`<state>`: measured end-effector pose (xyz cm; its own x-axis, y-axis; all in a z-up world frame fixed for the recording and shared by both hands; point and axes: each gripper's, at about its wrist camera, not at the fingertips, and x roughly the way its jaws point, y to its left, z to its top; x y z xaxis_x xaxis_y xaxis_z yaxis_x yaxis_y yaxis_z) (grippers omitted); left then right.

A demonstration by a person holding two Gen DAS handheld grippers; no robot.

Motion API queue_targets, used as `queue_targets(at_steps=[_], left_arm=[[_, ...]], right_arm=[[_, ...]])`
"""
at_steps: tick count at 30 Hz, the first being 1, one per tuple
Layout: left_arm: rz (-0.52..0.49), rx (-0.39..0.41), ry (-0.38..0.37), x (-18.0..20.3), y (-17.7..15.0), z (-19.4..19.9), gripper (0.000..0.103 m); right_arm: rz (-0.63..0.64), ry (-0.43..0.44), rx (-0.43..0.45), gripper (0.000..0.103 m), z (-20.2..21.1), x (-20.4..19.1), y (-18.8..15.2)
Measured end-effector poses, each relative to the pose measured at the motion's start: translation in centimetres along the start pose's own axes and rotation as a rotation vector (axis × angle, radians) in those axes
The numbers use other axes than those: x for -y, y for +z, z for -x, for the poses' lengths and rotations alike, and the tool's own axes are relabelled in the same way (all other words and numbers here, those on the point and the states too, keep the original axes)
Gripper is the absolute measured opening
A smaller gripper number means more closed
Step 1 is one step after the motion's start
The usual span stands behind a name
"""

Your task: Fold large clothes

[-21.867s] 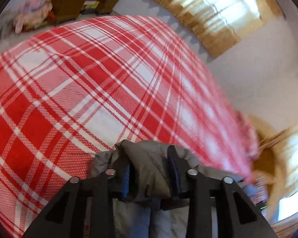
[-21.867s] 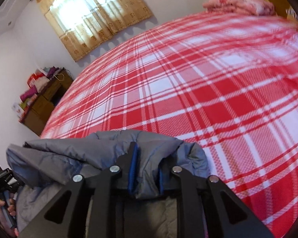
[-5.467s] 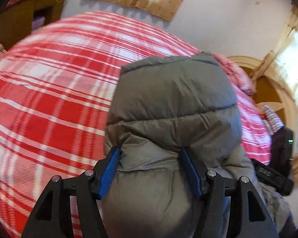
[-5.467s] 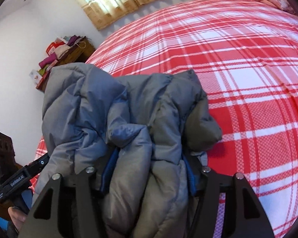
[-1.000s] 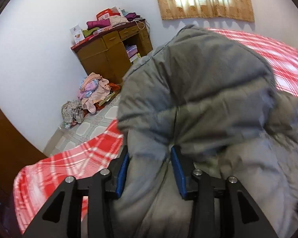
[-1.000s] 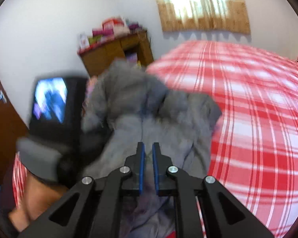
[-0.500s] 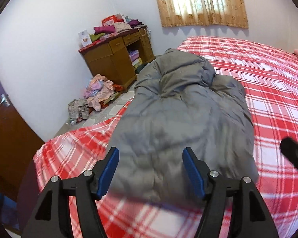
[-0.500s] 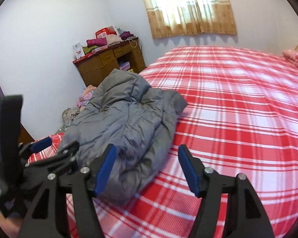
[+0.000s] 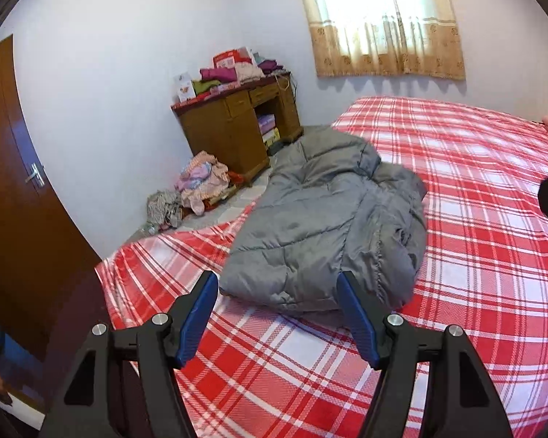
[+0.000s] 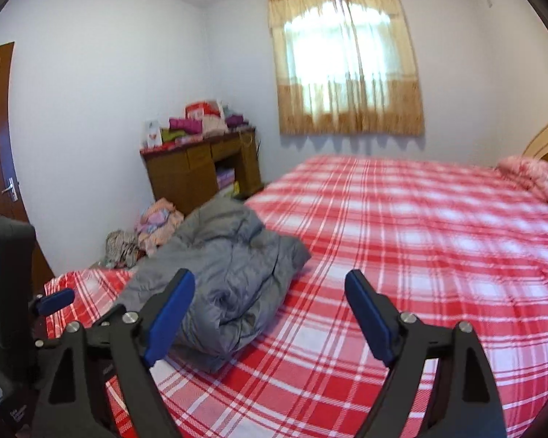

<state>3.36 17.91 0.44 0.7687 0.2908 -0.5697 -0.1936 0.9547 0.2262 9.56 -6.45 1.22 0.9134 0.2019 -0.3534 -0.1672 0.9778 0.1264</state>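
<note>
Jacket [image 9: 325, 226] lies bundled on bed [image 9: 475, 255], sleeves hidden. Left gripper [image 9: 277, 315] jaws wide, empty; right gripper [image 10: 270, 314] jaws opening, empty; left gripper cut off at 9 o'clock in right view.

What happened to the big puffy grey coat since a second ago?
Both let it go. The left hand-held gripper and right hand-held gripper, its jaws opening wider, pulled back empty. The grey coat now lies folded near the corner of the plaid bed. The desk is unchanged.
</note>
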Motion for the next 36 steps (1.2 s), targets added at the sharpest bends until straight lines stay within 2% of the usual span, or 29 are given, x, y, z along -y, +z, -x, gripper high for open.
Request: queue_targets(at_steps=[11,15,27,36], left_arm=[[0.063,0.106,-0.030,-1.5,2.1,5.2,0.069],[0.068,0.149,-0.011,-1.8,2.6,6.2,0.070],[0.063,0.155,0.011,-1.8,2.6,6.6,0.071],[0.061,0.164,0.065,-1.8,2.7,6.1,0.071]], right_arm=[[-0.013,0.010,0.097,0.093,2.8,-0.3,1.6],[-0.016,0.013,0.104,0.093,2.9,-0.3,1.7],[-0.034,-0.005,0.108,0.093,3.0,0.0,1.5],[-0.031,-0.005,0.112,0.093,3.3,0.0,1.5]])
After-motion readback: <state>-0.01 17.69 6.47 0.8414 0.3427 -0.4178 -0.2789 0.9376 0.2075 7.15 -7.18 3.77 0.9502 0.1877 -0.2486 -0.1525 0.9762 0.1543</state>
